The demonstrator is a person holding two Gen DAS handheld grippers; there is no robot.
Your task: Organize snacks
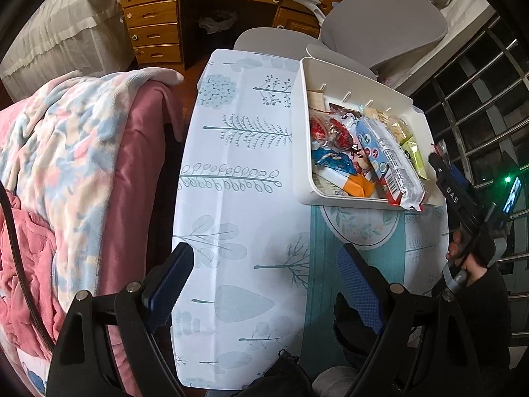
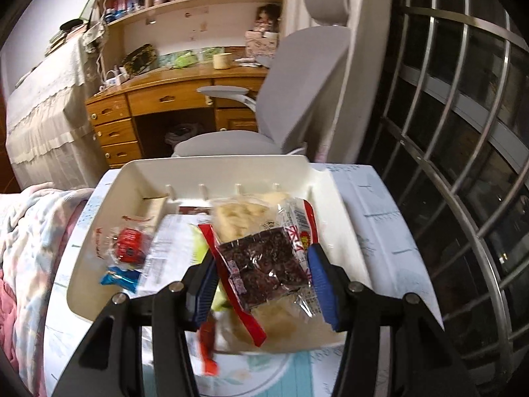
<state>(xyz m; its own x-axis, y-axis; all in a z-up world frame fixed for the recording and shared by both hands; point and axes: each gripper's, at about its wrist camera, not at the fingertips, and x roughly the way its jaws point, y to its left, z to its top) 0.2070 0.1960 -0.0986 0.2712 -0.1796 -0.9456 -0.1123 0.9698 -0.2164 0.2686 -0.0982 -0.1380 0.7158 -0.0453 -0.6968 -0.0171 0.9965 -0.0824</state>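
Leaf-print counter (image 1: 238, 152) carries white bin (image 1: 302, 132). Our right gripper (image 2: 261, 274) clamps red-edged snack packet (image 2: 264, 264) above bin; left gripper (image 1: 264, 281) spread, empty beside bin. We judge: place packet tidily, release.

Between the blue-padded fingers (image 2: 317, 274) of the right gripper (image 2: 261, 284) sits a clear packet of dark dried fruit (image 2: 264, 264), both pads against its edges. Beyond and below the fingers lies the white tray (image 2: 224, 168), snacks inside, on the tabletop (image 2: 373, 211).
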